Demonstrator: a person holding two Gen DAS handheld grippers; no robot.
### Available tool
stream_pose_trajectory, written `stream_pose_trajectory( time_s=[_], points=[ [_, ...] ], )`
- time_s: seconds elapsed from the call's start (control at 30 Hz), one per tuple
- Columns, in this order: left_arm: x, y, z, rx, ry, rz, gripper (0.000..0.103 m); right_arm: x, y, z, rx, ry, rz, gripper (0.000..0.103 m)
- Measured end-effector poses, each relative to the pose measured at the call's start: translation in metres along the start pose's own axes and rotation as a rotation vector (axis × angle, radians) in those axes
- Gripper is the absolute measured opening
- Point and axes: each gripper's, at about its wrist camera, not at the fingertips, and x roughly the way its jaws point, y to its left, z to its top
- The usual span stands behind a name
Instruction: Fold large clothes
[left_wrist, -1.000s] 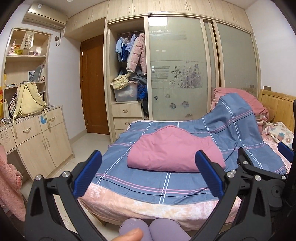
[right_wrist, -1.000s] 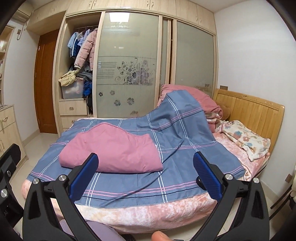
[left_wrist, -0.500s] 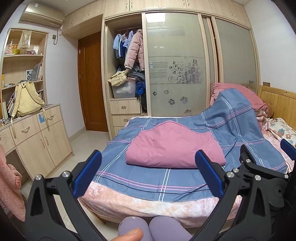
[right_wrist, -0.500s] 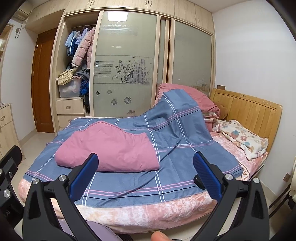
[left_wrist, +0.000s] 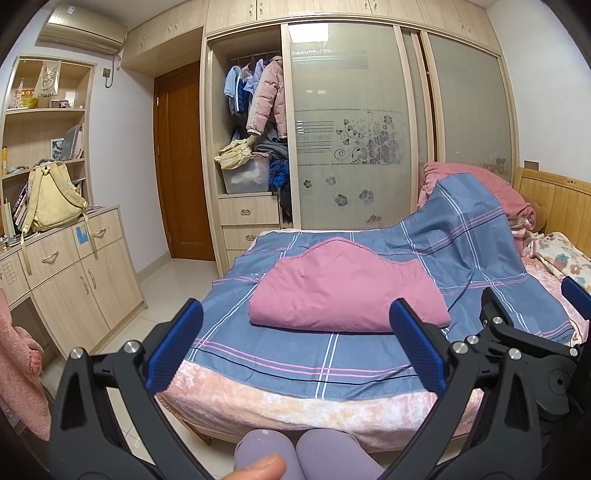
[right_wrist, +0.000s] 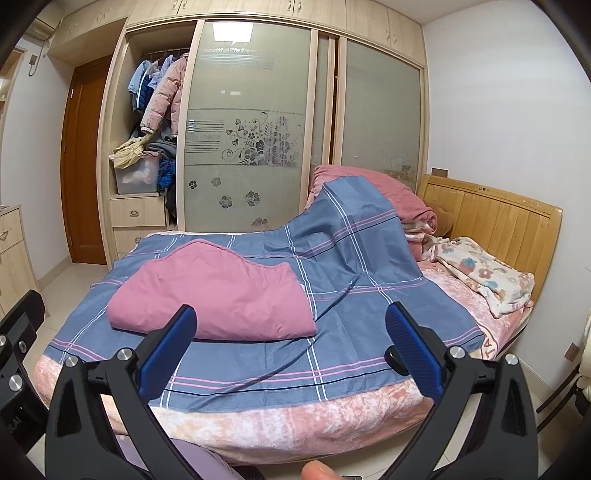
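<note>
A pink folded garment (left_wrist: 347, 291) lies on a blue plaid sheet (left_wrist: 303, 354) spread over the bed; it also shows in the right wrist view (right_wrist: 218, 295), with the plaid sheet (right_wrist: 369, 306) around it. My left gripper (left_wrist: 295, 350) is open and empty, held in front of the bed's near edge, short of the garment. My right gripper (right_wrist: 288, 354) is open and empty, also short of the bed, with the garment ahead and to the left.
A pink velvet mattress cover (right_wrist: 295, 424) forms the bed's near edge. Pink bedding (right_wrist: 373, 192) and a floral blanket (right_wrist: 484, 273) lie by the wooden headboard (right_wrist: 498, 225). A wardrobe (left_wrist: 354, 129) stands behind; a cabinet (left_wrist: 74, 273) with a yellow backpack (left_wrist: 51, 199) stands left. My knees (left_wrist: 306, 454) are below.
Both grippers have tilted slightly so the bed sits a little lower and nearer in view. Both stay open and empty. The garment has not moved.
</note>
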Motion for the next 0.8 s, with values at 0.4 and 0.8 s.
stream_pose_trajectory(
  time_s=[0.4, 0.8],
  points=[
    [0.003, 0.001, -0.004, 0.0, 0.006, -0.006, 0.101, 0.0, 0.0, -0.003, 0.002, 0.006, -0.002, 0.102],
    [0.006, -0.001, -0.011, -0.002, 0.018, -0.013, 0.101, 0.003, -0.002, -0.005, 0.001, 0.013, 0.001, 0.102]
  ],
)
